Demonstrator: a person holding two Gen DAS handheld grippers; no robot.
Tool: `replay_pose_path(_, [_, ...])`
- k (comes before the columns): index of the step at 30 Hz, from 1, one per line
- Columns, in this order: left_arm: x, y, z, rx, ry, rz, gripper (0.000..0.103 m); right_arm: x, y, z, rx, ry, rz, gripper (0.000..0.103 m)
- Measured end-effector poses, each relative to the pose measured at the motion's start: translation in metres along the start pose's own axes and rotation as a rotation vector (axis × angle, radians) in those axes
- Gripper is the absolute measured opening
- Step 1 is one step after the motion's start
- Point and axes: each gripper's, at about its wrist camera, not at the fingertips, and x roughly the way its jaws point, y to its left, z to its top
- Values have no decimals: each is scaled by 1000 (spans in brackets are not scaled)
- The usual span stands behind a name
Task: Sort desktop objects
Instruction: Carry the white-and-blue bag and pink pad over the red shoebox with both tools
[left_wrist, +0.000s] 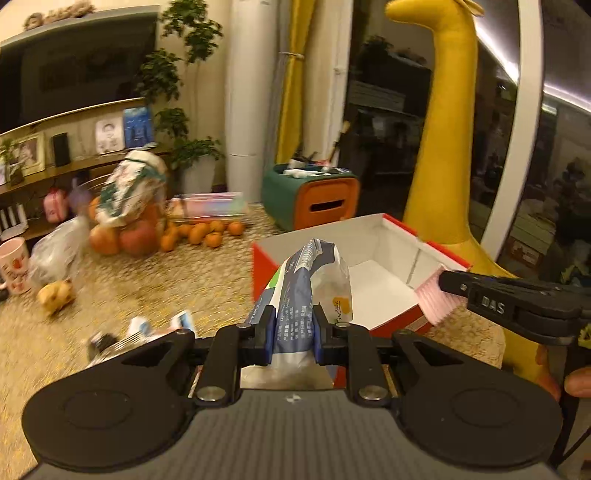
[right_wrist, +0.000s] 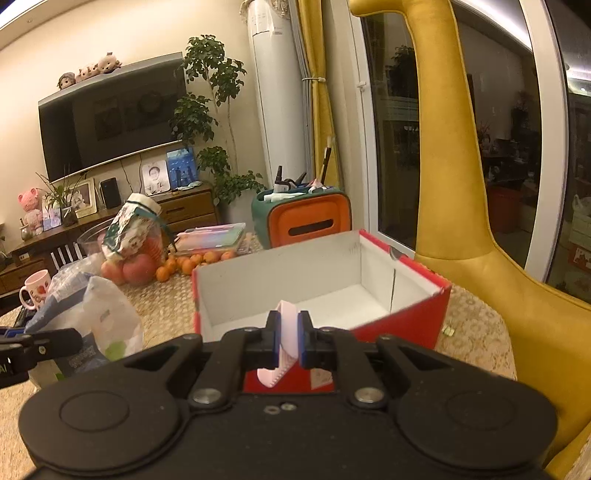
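- My left gripper (left_wrist: 293, 328) is clamped on a grey-blue plastic pouch (left_wrist: 314, 284), held up just in front of the open red box (left_wrist: 391, 236).
- My right gripper (right_wrist: 288, 334) pinches a pink comb (right_wrist: 286, 332) at the box's near edge.
- The box sits on the patterned tablecloth (left_wrist: 166, 291); oranges (left_wrist: 207, 232) lie well behind.

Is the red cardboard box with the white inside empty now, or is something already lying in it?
Empty, as far as visible. The red cardboard box is open-topped, and both wrist views show only its bare white floor and walls; the near corner is hidden.
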Motion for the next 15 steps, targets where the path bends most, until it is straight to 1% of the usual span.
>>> replay_pose_path(6, [27,-26,22,85,35,-30,18,21,-16,25,-18,31,9,8])
replay_pose_path(11, [50,-44,38,133,65,-47,18,36,-28,42,-28,54,5,8])
replay_pose_path(15, [69,-60,51,170,85,-66,18,48,-35,50,-37,57,-2,8])
